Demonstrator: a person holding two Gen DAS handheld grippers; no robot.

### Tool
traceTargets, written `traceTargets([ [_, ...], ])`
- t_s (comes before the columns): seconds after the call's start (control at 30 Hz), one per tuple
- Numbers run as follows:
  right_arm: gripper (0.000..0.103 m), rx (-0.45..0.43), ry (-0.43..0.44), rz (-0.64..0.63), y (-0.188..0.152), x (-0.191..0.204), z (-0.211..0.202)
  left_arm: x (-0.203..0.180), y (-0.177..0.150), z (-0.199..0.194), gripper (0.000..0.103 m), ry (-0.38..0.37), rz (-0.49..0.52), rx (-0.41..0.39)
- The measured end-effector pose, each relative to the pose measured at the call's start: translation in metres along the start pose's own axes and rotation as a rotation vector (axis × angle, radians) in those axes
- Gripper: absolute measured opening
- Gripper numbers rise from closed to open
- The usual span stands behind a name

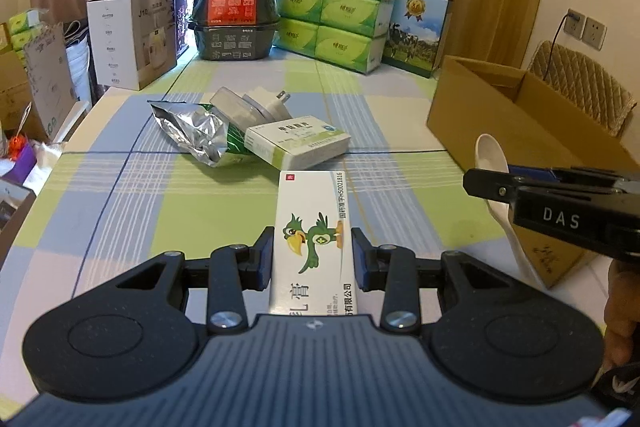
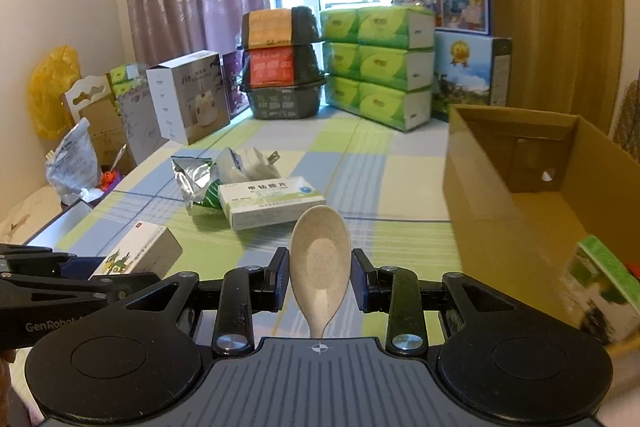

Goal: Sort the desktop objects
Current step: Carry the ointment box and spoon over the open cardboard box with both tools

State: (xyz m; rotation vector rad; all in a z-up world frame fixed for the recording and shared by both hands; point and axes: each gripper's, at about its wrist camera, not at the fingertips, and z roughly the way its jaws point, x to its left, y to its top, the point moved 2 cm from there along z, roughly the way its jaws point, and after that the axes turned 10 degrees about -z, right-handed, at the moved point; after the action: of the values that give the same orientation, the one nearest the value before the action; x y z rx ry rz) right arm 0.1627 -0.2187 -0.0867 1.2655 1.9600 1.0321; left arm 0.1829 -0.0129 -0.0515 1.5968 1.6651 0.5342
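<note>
My left gripper is shut on a white ointment box printed with a green parrot, held lengthwise above the checked tablecloth. The right wrist view shows that box at lower left, in the left gripper. My right gripper is shut on a beige spoon, bowl pointing forward. In the left wrist view the spoon and right gripper hang beside an open cardboard box. A second medicine box, a foil pouch and a white plug lie mid-table.
The cardboard box stands at the table's right edge with a green and white item inside. Stacked black tubs, green tissue packs, a white appliance box and milk cartons line the far end.
</note>
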Motion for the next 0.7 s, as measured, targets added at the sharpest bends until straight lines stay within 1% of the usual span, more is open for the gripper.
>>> traceTargets([
  [0.17,0.029,-0.03,-0.027,0.022,0.0,-0.011,-0.041,-0.024,-0.011,-0.021,0.033,-0.029,-0.013,0.007],
  [0.3,0.029,-0.058,-0.057,0.063,0.007,-0.032,-0.076,-0.054,-0.01,-0.037,0.033,-0.076,0.0,0.006],
  [0.5,0.029,-0.092,-0.14,0.101,0.025,-0.079,-0.123,-0.104,0.008,-0.055,0.033,-0.141,0.041,-0.017],
  [0.7,0.03,-0.096,-0.198,0.108,0.039,-0.125,-0.149,-0.161,0.031,-0.064,0.033,-0.209,0.085,-0.041],
])
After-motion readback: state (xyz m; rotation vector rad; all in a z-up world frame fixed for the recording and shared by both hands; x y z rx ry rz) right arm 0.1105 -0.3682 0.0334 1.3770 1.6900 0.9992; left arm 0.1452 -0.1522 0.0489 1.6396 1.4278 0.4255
